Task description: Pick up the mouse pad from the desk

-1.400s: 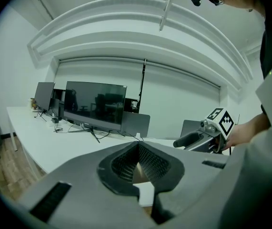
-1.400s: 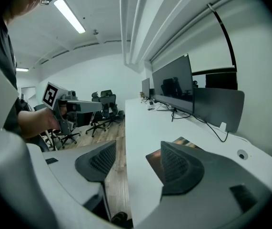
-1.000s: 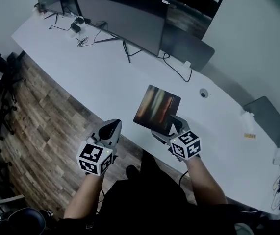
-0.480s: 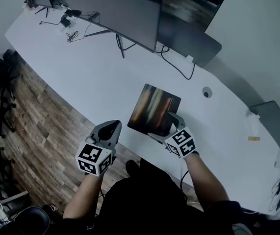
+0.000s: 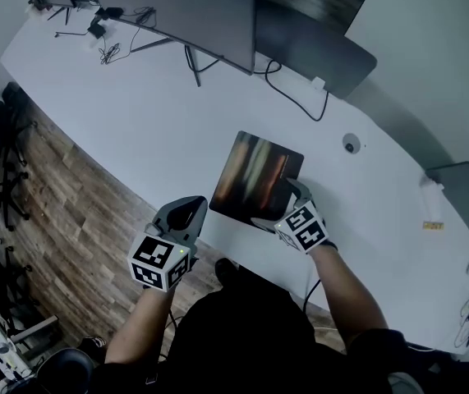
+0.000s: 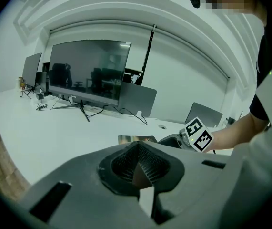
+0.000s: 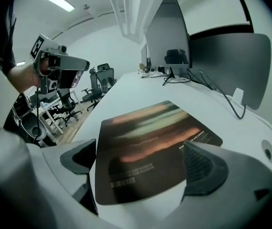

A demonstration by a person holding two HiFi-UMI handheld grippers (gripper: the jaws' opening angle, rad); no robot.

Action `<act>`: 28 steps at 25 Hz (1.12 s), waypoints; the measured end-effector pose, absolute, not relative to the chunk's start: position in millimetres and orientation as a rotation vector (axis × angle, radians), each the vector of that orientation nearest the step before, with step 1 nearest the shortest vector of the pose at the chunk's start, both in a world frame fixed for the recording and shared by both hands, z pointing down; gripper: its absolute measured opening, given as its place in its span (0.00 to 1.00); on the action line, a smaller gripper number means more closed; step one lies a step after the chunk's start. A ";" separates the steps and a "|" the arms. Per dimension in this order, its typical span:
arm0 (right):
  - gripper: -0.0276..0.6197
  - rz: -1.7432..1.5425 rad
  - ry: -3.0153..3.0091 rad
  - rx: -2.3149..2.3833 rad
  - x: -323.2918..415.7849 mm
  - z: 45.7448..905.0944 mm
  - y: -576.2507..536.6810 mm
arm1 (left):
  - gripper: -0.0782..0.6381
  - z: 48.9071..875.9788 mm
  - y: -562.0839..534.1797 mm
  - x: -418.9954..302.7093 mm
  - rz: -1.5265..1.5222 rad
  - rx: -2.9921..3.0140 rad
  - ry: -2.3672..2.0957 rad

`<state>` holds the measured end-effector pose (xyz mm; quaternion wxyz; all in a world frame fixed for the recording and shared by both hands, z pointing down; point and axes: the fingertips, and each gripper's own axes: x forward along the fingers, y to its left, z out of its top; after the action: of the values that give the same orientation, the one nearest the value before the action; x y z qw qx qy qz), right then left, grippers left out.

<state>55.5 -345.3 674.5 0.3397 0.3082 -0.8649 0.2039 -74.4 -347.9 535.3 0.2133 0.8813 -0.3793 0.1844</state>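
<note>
**A:** Starting with the right gripper (image 5: pixel 277 206): spread nearly as wide as possible, having just been opening, clamped on nothing. Straddles the near edge of the mouse pad (image 5: pixel 255 179), which lies flat on the white desk (image 5: pixel 135 113) between the two jaws, touching neither pad.

**B:** How best to manage the pick-up from there?

**A:** Probably by rolling the wrist so one jaw points at the desk. Then slide that tip under the pad's near edge and close only once the thin rim sits between the jaws. Better not to press straight down, which would likely pin the pad flat.

**B:** And the left gripper (image 5: pixel 183 216)?

**A:** Closed tip to tip, empty, hanging off the desk's front edge, well left of the pad.

**B:** Anything given by one view and not another?

**A:** From the head view, the layout: both grippers, the pad, and a curved monitor (image 5: pixel 193 6) far beyond the jaws. Only from the right gripper view, the pad's orange streaks and small lettering between the jaws. Only from the left gripper view, the ribbed pads meeting, with the mouse pad a thin sliver ahead of them.
</note>
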 end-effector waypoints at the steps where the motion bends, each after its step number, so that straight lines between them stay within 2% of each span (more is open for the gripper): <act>1: 0.85 0.535 -2.247 0.789 54.4 676.9 -344.5 | 0.12 535.6 -347.4 -73.7 0.515 2.445 -1.050; 17: 0.91 0.396 -2.129 0.637 42.6 702.7 -358.4 | 0.12 535.9 -342.2 -93.9 0.466 2.402 -1.105; 28: 0.91 0.378 -2.086 0.562 39.2 703.3 -357.4 | 0.12 536.0 -335.4 -98.4 0.416 2.387 -1.112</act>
<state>39.2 -357.4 703.3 0.4565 0.2280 -0.8462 0.1535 -98.4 -335.4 536.0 0.2356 0.8702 -0.4054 0.1515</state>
